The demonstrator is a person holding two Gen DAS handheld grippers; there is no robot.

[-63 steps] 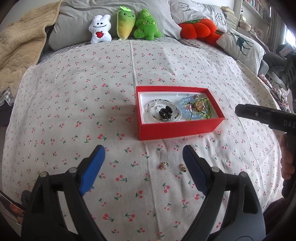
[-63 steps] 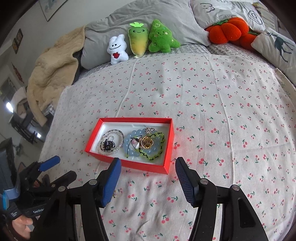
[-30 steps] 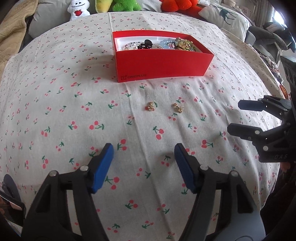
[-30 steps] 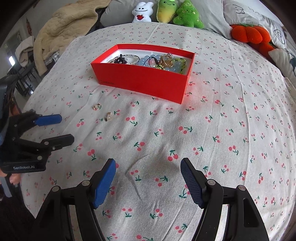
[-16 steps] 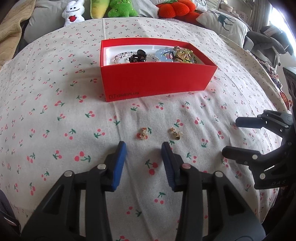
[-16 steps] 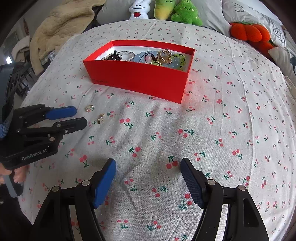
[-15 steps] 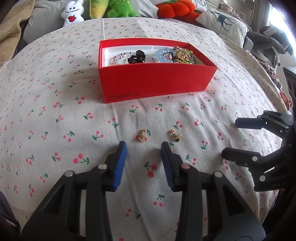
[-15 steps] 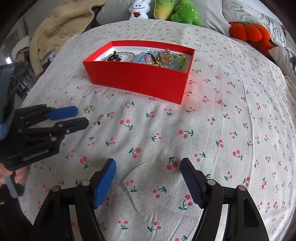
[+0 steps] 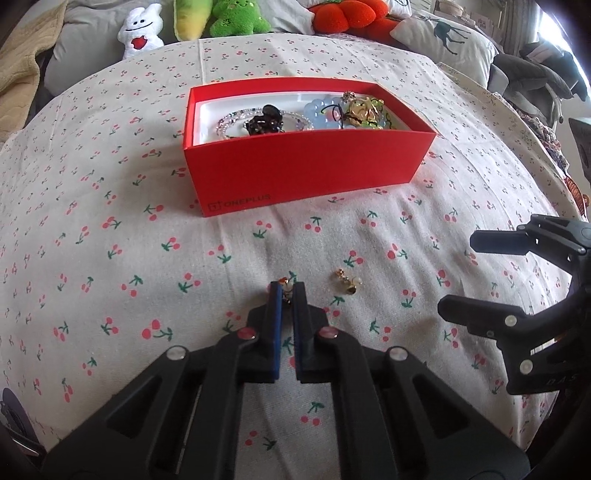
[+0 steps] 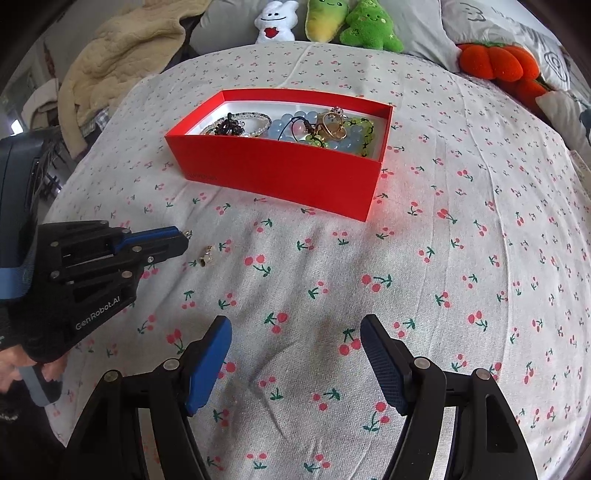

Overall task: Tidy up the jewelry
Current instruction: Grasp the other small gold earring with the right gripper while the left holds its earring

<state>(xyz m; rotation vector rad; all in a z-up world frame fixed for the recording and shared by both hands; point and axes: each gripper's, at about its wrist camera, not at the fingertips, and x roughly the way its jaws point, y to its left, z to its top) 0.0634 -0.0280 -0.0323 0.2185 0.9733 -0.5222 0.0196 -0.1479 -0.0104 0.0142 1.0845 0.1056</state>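
Observation:
A red box [image 9: 310,173] on the cherry-print bedspread holds bracelets and charms [image 9: 354,110]; it also shows in the right wrist view [image 10: 280,173]. My left gripper [image 9: 287,290] is shut on a small gold earring [image 9: 285,286] at the cloth; in the right wrist view its tips [image 10: 181,238] pinch the earring [image 10: 187,233]. A second gold earring [image 9: 348,283] lies loose just to its right, also seen in the right wrist view [image 10: 206,255]. My right gripper [image 10: 295,343] is open and empty, low over the cloth, right of the left gripper.
Plush toys [image 10: 325,22] and pillows [image 9: 443,40] line the far side of the bed. A beige blanket [image 10: 118,51] is heaped at the far left. A dark chair with clothes [image 9: 543,74] stands beyond the right edge.
My left gripper moved forward and closed its jaws on the left earring. The right gripper stayed open and barely moved.

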